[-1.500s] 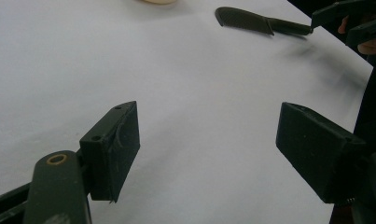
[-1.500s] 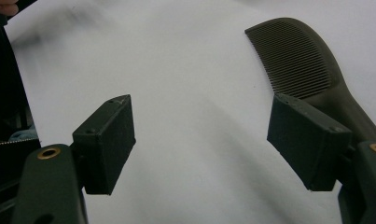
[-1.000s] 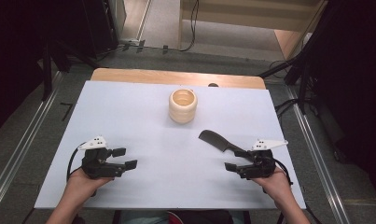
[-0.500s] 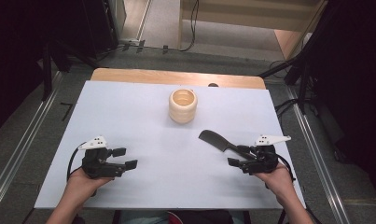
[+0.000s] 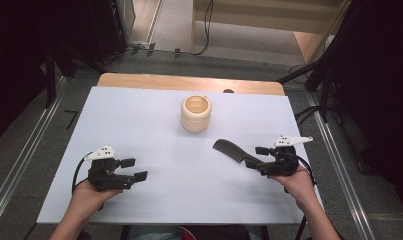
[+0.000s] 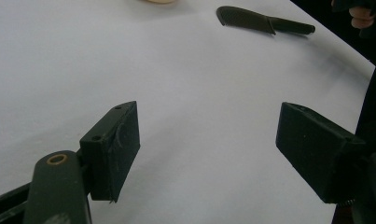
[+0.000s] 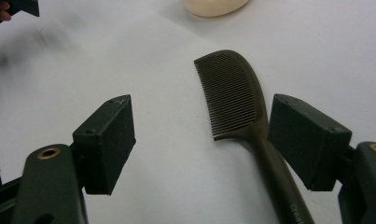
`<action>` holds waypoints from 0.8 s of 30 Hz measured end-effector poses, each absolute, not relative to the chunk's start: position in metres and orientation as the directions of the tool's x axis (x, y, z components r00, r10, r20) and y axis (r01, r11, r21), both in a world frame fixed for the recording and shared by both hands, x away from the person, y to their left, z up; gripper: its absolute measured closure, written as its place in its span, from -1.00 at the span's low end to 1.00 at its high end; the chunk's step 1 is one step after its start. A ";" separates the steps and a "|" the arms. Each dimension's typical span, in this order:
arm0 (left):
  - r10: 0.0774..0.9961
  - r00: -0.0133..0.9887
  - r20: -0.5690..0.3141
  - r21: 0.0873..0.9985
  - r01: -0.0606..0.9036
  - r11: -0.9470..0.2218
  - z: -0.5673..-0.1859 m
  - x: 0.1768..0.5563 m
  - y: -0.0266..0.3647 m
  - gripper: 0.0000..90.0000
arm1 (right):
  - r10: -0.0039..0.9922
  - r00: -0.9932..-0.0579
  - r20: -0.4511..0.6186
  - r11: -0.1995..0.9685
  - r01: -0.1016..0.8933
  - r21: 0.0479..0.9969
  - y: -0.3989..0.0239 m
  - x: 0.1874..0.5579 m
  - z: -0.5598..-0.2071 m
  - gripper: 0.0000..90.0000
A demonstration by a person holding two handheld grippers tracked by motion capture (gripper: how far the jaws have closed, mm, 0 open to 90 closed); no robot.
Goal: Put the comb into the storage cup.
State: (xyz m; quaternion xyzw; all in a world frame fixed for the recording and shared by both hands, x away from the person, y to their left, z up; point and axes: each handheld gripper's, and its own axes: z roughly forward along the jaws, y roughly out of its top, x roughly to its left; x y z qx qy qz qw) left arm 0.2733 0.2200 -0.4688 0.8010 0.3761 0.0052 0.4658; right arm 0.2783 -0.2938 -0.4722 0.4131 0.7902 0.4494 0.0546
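From the high view, I have both tools low over the near half of the white desk (image 5: pixel 139 120). My left tool (image 5: pixel 134 170) sits at the near left with its jaws spread and nothing between them, well apart from everything; I judge it is parked there to leave the middle free. My right tool (image 5: pixel 256 157) is at the near right, jaws apart, closing in on the handle end of the dark comb (image 5: pixel 229 149). The comb lies flat on the desk, its toothed head pointing far-left towards the tan ribbed cup (image 5: pixel 195 113), which stands upright near the far edge, well apart from the comb.

In the left gripper view, the left tool (image 6: pixel 206 149) is wide open over bare desk, gripping nothing. The comb (image 6: pixel 246 18) lies far off at the top, with its handle running towards the other hand.

In the right gripper view, the right tool (image 7: pixel 199 140) is open wide. The comb (image 7: pixel 232 93) lies beside the right-hand jaw, its handle passing under or just beside that jaw rather than centred in the gap, so nothing is held yet. I think the handle is the sensible grip: thick, and clear of the fine teeth. I would shift sideways to centre it before closing. The base of the cup (image 7: pixel 216 5) shows at the top edge.
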 end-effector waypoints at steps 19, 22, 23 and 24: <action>0.607 0.717 -0.343 0.749 0.599 -0.284 -0.469 0.273 0.220 -0.50 | 0.702 -0.657 0.273 0.263 0.596 0.759 -0.298 0.310 -0.460 -0.53; 0.608 0.716 -0.343 0.748 0.600 -0.284 -0.469 0.273 0.220 -0.50 | 0.703 -0.659 0.269 0.264 0.592 0.761 -0.300 0.315 -0.460 -0.52; 0.608 0.716 -0.343 0.748 0.600 -0.284 -0.469 0.273 0.220 -0.50 | 0.703 -0.659 0.269 0.264 0.592 0.761 -0.300 0.315 -0.460 -0.52; 0.608 0.716 -0.343 0.747 0.600 -0.286 -0.469 0.273 0.220 -0.50 | 0.703 -0.659 0.266 0.267 0.592 0.760 -0.301 0.319 -0.459 -0.52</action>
